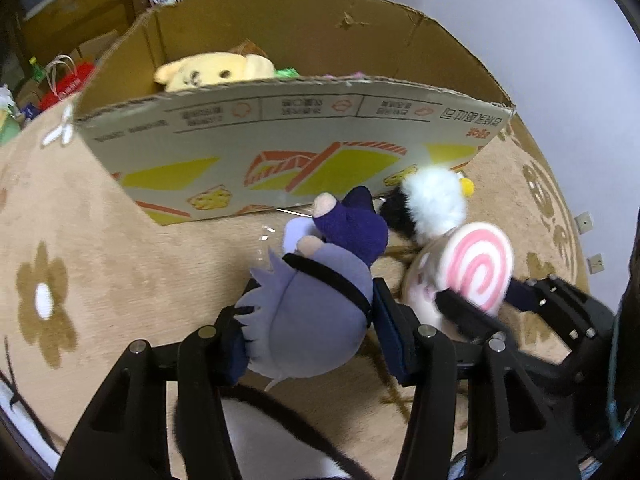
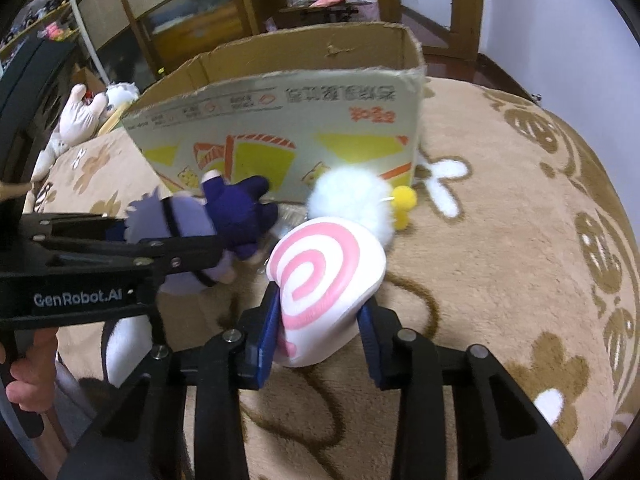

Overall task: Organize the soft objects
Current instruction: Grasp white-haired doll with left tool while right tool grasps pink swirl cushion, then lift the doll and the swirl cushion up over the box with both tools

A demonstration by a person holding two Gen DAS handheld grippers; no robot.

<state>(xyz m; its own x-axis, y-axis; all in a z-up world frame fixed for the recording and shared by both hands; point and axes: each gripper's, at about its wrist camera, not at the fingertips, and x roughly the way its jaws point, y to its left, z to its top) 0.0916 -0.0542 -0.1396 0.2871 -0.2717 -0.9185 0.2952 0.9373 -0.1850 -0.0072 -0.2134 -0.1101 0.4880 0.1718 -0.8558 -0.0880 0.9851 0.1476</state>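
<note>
My left gripper [image 1: 308, 332] is shut on a purple plush doll [image 1: 320, 292] with a black band, held in front of the cardboard box [image 1: 280, 140]. My right gripper [image 2: 320, 332] is shut on a white plush [image 2: 324, 280] with a pink spiral; it also shows in the left wrist view [image 1: 472, 272]. A fluffy white and black toy [image 1: 432, 200] with a yellow pompom [image 2: 404, 200] lies on the carpet by the box's front wall. A yellow plush [image 1: 212, 72] lies inside the box.
The box [image 2: 300, 136] stands on a beige flowered carpet [image 2: 500, 240]. A white plush [image 2: 80, 116] lies at the far left. Red bags [image 1: 68, 84] stand left of the box. Shelves [image 2: 260, 8] and a white wall [image 1: 540, 40] are behind.
</note>
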